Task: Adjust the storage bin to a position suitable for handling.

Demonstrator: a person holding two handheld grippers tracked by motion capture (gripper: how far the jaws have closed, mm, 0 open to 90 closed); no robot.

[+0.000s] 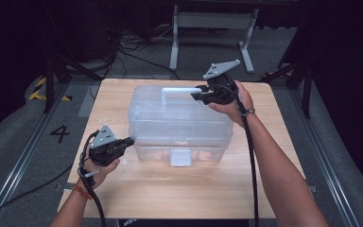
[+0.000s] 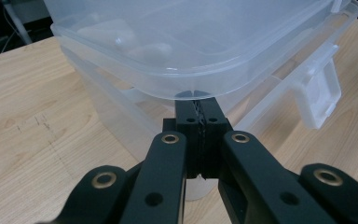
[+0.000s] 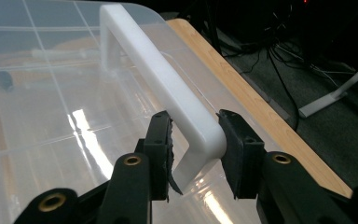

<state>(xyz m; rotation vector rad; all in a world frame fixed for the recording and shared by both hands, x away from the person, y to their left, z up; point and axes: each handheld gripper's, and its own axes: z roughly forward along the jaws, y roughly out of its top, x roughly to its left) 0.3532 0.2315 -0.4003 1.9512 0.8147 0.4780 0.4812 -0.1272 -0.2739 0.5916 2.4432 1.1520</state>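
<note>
A clear plastic storage box (image 1: 179,123) with a lid stands on the middle of the wooden table (image 1: 179,189). Its white handle (image 1: 177,91) lies across the lid top, and a latch (image 1: 180,158) hangs at the front. My left gripper (image 1: 131,140) is at the box's front-left corner, shut with nothing in it. In the left gripper view, the left gripper's tips (image 2: 198,105) sit just under the lid's rim (image 2: 191,88). My right gripper (image 1: 196,94) is open at the handle's right end. In the right gripper view, the right gripper's (image 3: 196,140) jaws straddle the handle (image 3: 158,74), with a gap on the left side.
Bare table runs in front of the box and to both sides. The table's far edge (image 3: 242,93) lies close behind the right gripper. On the floor beyond are cables (image 1: 123,47) and a white metal stand (image 1: 212,21). A "4" marking (image 1: 60,134) is on the floor at left.
</note>
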